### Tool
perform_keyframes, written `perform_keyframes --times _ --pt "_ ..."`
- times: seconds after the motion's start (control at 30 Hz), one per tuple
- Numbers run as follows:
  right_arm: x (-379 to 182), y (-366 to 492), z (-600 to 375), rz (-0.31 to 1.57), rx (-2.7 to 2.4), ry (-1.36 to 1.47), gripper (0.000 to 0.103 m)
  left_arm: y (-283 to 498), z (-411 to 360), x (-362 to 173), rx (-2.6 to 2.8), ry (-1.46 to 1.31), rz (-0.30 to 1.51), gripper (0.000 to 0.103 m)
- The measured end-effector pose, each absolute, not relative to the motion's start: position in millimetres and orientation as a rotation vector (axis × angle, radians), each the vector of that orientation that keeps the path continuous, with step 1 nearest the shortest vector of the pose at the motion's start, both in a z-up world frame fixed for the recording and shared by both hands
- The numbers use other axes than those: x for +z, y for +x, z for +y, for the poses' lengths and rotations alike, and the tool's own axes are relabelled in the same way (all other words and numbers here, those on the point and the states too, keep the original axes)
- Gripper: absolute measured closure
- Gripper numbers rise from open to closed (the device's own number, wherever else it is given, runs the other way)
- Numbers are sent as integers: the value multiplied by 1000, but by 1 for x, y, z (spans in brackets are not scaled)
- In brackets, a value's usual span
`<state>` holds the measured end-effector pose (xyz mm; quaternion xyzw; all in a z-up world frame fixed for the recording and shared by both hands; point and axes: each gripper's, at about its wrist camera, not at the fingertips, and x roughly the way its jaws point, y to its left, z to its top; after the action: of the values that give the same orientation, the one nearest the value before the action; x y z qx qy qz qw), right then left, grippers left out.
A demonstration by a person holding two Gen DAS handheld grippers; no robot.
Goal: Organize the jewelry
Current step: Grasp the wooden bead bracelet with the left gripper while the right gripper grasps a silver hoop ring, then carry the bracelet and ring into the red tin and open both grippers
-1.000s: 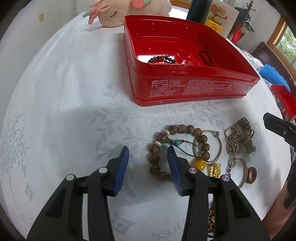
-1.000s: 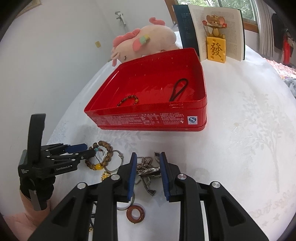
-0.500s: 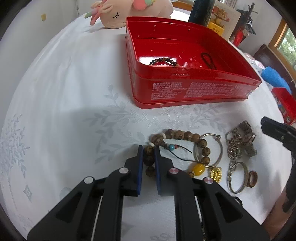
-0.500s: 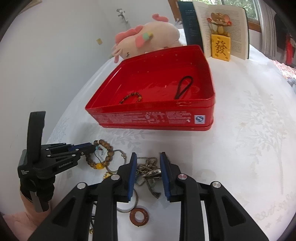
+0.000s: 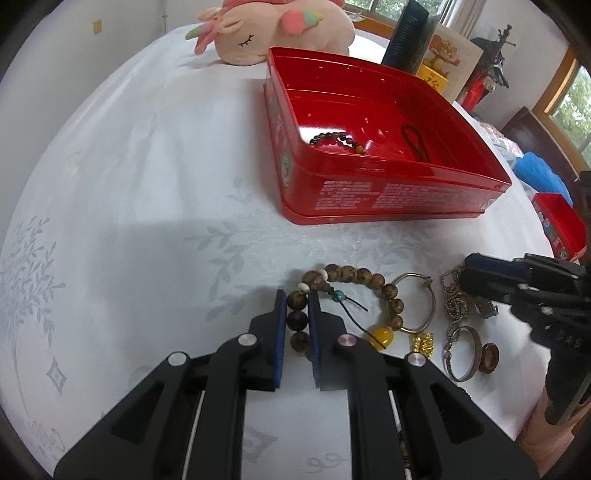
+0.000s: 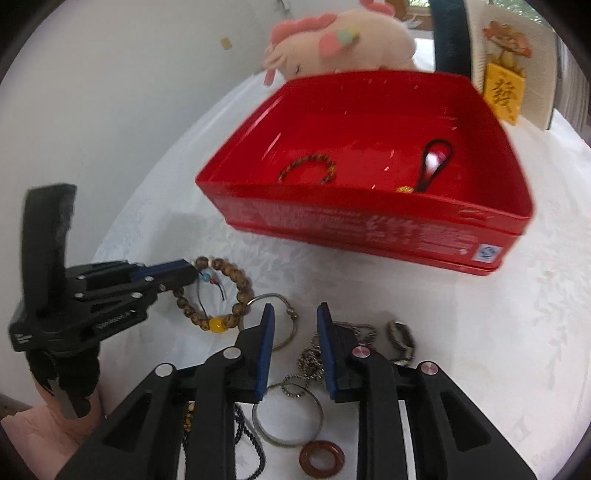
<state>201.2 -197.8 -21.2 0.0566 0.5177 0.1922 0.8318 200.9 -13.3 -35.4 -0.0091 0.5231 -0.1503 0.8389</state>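
The red tin carries unreadable white print; only the right wrist view shows its blue logo, lower right. Left tongs pinch the wooden bead bracelet; right tongs are closing, gripping nothing.

A glossy red rectangular metal tin in the upper right sits on a matt white leaf-patterned cloth covering the table, while the brown wooden bead bracelet looks dull beside a shiny thin silver metal hoop, and the pink plush toy at top is soft and fuzzy.

Black claw frames, blue pads, silver screws
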Motion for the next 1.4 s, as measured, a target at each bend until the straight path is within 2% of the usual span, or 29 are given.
perform_keyframes --times 0.23,0.43,0.57,0.63,0.7,0.87,1.4 --pt "-39 213 -183 1152 423 79 82 206 -7 -43 -309 -8 1121 93" --pt "-49 221 -178 1171 420 47 82 207 -8 -48 -322 -1 1122 88" --pt "-50 224 -174 1159 392 -12 93 205 -11 -49 -324 13 1117 85" --pt "-52 222 -165 1142 376 -44 96 203 -16 -50 -317 40 1107 87" --pt "-53 222 -166 1135 375 -34 98 202 -18 -50 -321 53 1100 93" --pt "-46 213 -180 1106 383 43 98 201 -14 -46 -337 13 1086 93" --pt "18 193 -230 912 393 137 98 174 -19 55 -434 -38 828 93"
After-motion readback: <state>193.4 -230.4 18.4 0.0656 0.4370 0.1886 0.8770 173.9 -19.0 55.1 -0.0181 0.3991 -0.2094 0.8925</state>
